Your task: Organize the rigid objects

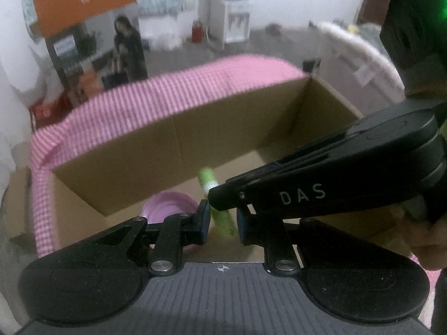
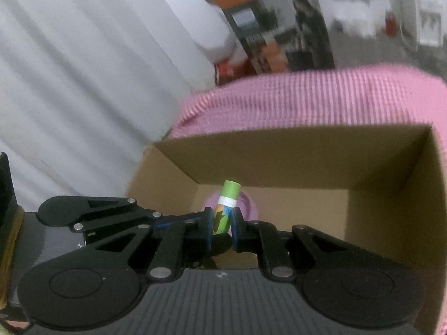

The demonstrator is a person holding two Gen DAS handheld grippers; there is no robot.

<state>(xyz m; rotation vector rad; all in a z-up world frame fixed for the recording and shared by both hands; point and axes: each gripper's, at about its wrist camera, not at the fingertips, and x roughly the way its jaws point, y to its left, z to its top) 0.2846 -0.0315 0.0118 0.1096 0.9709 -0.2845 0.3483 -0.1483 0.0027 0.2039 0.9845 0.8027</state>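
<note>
A green glue stick [image 2: 226, 208] with a white ring stands upright between the pads of my right gripper [image 2: 222, 224], which is shut on it over the open cardboard box [image 2: 307, 153]. In the left wrist view the same stick [image 1: 219, 208] sits between the fingers of my left gripper [image 1: 223, 220], whose jaws stand slightly apart on either side of it. The right gripper [image 1: 223, 196] crosses in from the right and holds the stick. A pink round lid [image 1: 167, 205] lies on the box floor; it also shows behind the stick in the right wrist view [image 2: 250, 205].
The box sits on a pink checked cloth [image 1: 167, 97]. White curtains [image 2: 83, 83] hang at the left. A water dispenser [image 1: 234, 14] and an orange poster stand in the background.
</note>
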